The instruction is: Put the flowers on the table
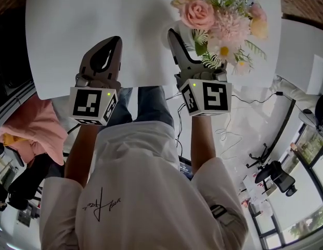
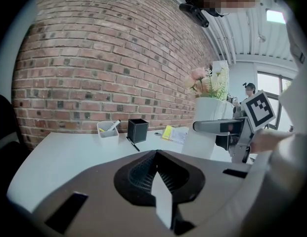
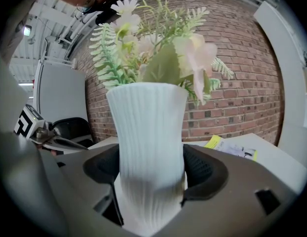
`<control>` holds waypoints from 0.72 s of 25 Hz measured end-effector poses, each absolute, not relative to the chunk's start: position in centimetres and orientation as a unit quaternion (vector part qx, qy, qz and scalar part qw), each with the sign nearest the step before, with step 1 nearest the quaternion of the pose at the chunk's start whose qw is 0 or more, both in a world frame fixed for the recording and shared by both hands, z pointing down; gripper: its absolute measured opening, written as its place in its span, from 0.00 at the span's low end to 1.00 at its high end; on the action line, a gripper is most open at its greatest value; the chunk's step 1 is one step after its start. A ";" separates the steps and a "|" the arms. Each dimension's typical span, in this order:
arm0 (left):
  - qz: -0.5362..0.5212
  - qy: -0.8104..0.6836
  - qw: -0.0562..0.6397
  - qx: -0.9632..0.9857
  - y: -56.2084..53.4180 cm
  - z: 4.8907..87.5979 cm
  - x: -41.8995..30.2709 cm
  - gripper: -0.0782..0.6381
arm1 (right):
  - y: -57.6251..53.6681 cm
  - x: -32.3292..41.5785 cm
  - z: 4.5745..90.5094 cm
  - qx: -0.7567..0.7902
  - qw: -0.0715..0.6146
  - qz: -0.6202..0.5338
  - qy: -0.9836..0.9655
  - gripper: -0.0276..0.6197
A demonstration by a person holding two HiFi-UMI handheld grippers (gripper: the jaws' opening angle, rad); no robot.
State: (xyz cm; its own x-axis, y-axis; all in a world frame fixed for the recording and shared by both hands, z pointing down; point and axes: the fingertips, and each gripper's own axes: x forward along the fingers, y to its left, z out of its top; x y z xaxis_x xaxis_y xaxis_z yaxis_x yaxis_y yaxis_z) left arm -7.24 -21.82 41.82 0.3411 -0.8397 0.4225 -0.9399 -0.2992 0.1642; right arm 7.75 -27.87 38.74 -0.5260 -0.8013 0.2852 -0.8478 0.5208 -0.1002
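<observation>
- The head view looked steeply down on a white table [image 1: 88, 25], with both hand-held grippers reaching over its near edge.
- The right gripper [image 1: 183, 48] held a white ribbed vase [image 3: 148, 132]. Its jaws pinched the vase's lower body from either side.
- The vase stood upright, with its long axis vertical and crossing the jaws at a right angle.
- The flowers [image 1: 213, 20], pink and cream blooms with green fern sprigs, rose from the vase's mouth. From above they spread over the right part of the table.
- The right gripper's own body hid the base of the vase. No view showed whether the base rested on the tabletop or hung just above it.
- My judgement is that the next move depends on that gap. The vase needs to go straight down and stay vertical until its base sits flat, and only then should the jaws open.
- The left gripper [image 1: 106, 51] was beside the right one but apart from the vase. Its jaws were pressed together with nothing between them.
- At the table's far side, by a brick wall [image 2: 104, 58], sat a black cup [image 2: 137, 130], a small clear tray [image 2: 108, 128] and a yellow paper [image 2: 169, 132]. All three were well apart from the vase.
</observation>
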 end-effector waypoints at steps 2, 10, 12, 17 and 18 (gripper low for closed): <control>0.132 -0.561 0.195 0.793 -21.9 42.2 -7.3 0.12 | -28.4 7.8 39.1 0.475 0.102 0.116 -0.866 0.65; 0.135 -0.578 0.203 0.779 -22.1 42.8 -8.0 0.12 | -30.0 8.0 40.5 0.470 0.108 0.109 -0.869 0.65; 0.138 -0.581 0.204 0.776 -22.0 43.0 -8.2 0.12 | -30.4 7.9 40.7 0.467 0.109 0.105 -0.871 0.65; 0.140 -0.592 0.210 0.765 -22.2 43.5 -9.0 0.12 | -31.3 7.4 40.9 0.461 0.106 0.098 -0.876 0.65; 0.140 -0.594 0.211 0.764 -22.3 43.6 -9.0 0.12 | -31.5 7.4 41.0 0.460 0.105 0.098 -0.876 0.65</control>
State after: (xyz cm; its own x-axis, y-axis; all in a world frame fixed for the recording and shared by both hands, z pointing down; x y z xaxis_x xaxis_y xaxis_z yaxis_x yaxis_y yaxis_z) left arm -9.03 -22.29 43.58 0.2559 -0.8477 0.4647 -0.9660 -0.2064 0.1555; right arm 7.37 -31.49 40.96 -0.5544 -0.7857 0.2746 -0.8269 0.5574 -0.0745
